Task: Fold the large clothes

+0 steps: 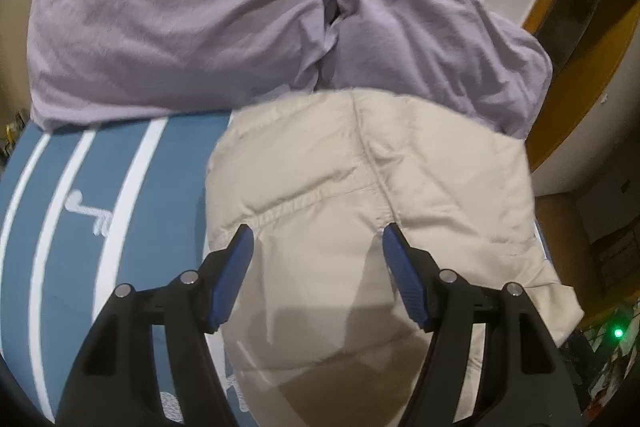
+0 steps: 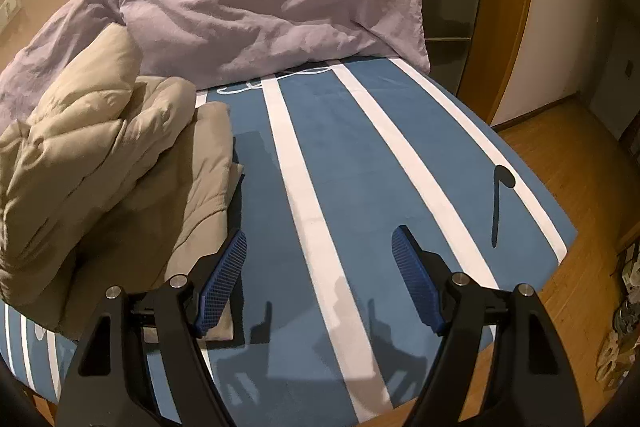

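Directly beneath and ahead of the left tongs [image 1: 316, 239]: one beige padded jacket [image 1: 360, 195], quilted, bunched in a loose bundle on the bed [image 1: 120, 187]. Left tongs stand spread wide, nothing between the blue pads, poised over a stitched seam of the jacket.

Left of the right tongs [image 2: 320, 243]: the same jacket [image 2: 100, 155], heaped in thick rolls, one flat panel reaching just under the left finger. Right tongs likewise spread wide and empty, above the bare blue-and-white striped bed cover [image 2: 352, 155].

Beyond both tongs: two lilac pillows [image 1: 180, 19], creased, leaning at the head of the bed; the jacket's far edge lies against them.

Right of the right tongs: wooden floor [image 2: 560, 187] and a door frame.

Step in hand, as judged: between grasps. The jacket is gathered but untidy, not yet a neat fold.

Next move calls for: each pair of tongs to close on an outer edge or corner of the jacket, then draw the padding flat over the open cover. Thick filling may slip or spring back.
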`<state>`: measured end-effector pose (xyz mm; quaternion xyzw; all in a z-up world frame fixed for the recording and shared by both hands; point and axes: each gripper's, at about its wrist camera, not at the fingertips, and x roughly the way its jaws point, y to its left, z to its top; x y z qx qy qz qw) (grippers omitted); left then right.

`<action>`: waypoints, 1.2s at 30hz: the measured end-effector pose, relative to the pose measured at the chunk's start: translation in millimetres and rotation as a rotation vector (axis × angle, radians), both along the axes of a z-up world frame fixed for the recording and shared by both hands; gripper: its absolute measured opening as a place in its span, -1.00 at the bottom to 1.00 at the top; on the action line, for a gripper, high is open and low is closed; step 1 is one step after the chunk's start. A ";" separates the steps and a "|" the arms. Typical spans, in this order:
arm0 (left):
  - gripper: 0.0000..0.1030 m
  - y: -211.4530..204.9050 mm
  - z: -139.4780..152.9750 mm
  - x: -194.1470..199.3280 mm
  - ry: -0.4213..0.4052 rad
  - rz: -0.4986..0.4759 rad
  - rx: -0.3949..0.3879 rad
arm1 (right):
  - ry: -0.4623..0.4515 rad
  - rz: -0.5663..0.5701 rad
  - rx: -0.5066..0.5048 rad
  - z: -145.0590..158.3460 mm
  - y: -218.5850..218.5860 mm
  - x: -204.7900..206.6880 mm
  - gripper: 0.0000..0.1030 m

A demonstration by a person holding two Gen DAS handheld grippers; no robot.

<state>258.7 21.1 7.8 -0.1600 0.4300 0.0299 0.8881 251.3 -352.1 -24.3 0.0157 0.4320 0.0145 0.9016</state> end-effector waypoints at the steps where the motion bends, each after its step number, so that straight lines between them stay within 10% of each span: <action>1: 0.33 -0.9 -3.8 0.2 0.005 0.003 -0.006 | -0.001 -0.003 0.004 1.2 -1.2 0.7 0.49; 16: 0.33 -59.4 -28.1 16.6 0.005 -0.072 0.063 | -0.067 0.085 0.093 57.5 18.9 28.7 0.48; 25: 0.33 -66.2 -35.0 19.8 -0.008 -0.115 0.063 | -0.063 0.224 0.129 56.7 81.8 45.2 -0.28; 36: 0.33 -53.0 -36.5 13.3 -0.030 -0.147 0.012 | -0.038 0.237 0.076 30.2 119.2 64.5 -0.34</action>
